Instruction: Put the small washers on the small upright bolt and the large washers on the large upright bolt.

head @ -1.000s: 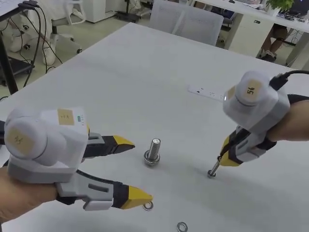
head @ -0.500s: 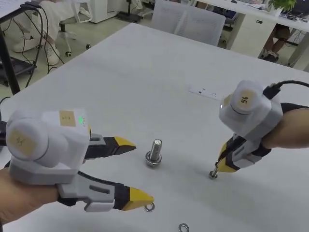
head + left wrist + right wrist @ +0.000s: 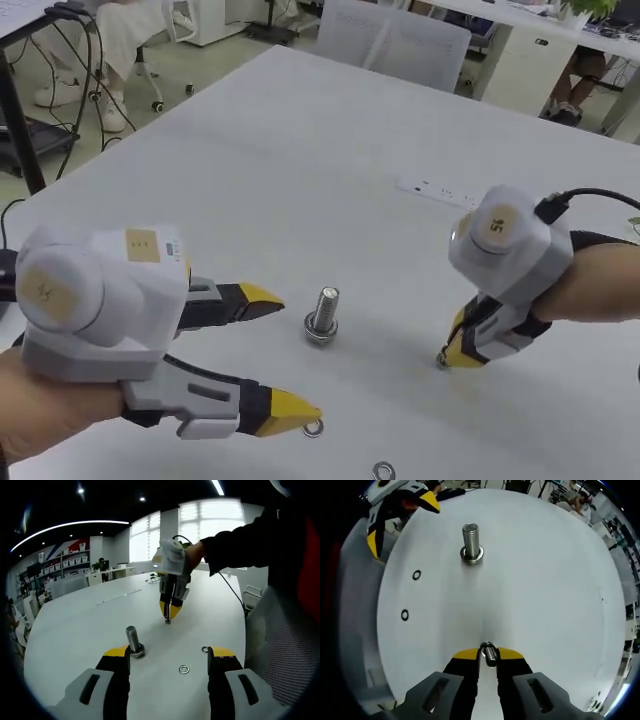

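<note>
The left gripper (image 3: pixel 280 353) hangs low over the white table (image 3: pixel 300 150), its yellow-tipped jaws spread wide apart and gripping nothing. A small washer (image 3: pixel 314 428) lies flat just beside its nearer tip; a second washer (image 3: pixel 383 470) lies flat a little farther to that gripper's right. The large upright bolt (image 3: pixel 323 315) stands ahead of the open jaws, near the farther tip; it has a wider ring at its foot, and I cannot tell whether that is its head or a washer.

Well apart to the right, the right gripper (image 3: pixel 452 356) points down at the table. Its jaws are drawn close on the small upright bolt (image 3: pixel 488 652), which stands between the tips and touches both, as far as the right gripper view shows. Beyond this gripper a white power strip (image 3: pixel 440 192) lies flat on the surface. The tabletop is pale and matt, with soft shadows under both grippers.

Past the table's far edge, from the left, are a seated person's legs (image 3: pixel 120 40) on a wheeled chair, then a grey mesh chair (image 3: pixel 395 35), then a white cabinet (image 3: pixel 520 60). In the left gripper view, shelves (image 3: pixel 75 560) line the wall at the left; bright windows (image 3: pixel 210 520) stand behind the right gripper.
</note>
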The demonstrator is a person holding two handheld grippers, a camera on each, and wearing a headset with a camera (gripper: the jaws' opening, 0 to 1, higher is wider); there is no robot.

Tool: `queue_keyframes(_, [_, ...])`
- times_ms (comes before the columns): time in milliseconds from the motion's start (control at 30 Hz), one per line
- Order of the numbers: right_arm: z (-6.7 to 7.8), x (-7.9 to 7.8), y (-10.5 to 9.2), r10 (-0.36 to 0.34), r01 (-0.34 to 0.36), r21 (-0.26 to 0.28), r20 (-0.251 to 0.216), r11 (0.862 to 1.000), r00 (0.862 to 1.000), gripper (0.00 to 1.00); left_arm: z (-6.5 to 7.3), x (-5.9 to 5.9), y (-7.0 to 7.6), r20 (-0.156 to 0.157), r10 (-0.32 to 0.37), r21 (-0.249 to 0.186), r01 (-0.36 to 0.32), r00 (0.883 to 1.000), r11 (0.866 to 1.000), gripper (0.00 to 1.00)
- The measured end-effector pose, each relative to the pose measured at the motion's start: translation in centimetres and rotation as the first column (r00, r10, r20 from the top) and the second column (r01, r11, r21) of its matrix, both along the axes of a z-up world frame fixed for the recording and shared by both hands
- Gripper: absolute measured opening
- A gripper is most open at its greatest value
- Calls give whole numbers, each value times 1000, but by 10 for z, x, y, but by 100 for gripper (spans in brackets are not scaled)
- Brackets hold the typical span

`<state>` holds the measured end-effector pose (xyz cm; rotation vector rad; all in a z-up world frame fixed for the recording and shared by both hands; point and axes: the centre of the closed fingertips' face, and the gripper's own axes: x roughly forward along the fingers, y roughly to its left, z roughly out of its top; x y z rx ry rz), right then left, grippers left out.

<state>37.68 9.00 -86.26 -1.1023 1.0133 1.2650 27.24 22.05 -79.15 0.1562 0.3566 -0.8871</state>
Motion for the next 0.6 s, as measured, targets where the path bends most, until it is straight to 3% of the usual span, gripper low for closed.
queue_keyframes(600, [-5, 1, 0, -5, 5, 7, -5, 1000, 1000, 15, -1, 0, 2, -1, 6, -1, -6, 1000, 1000, 61])
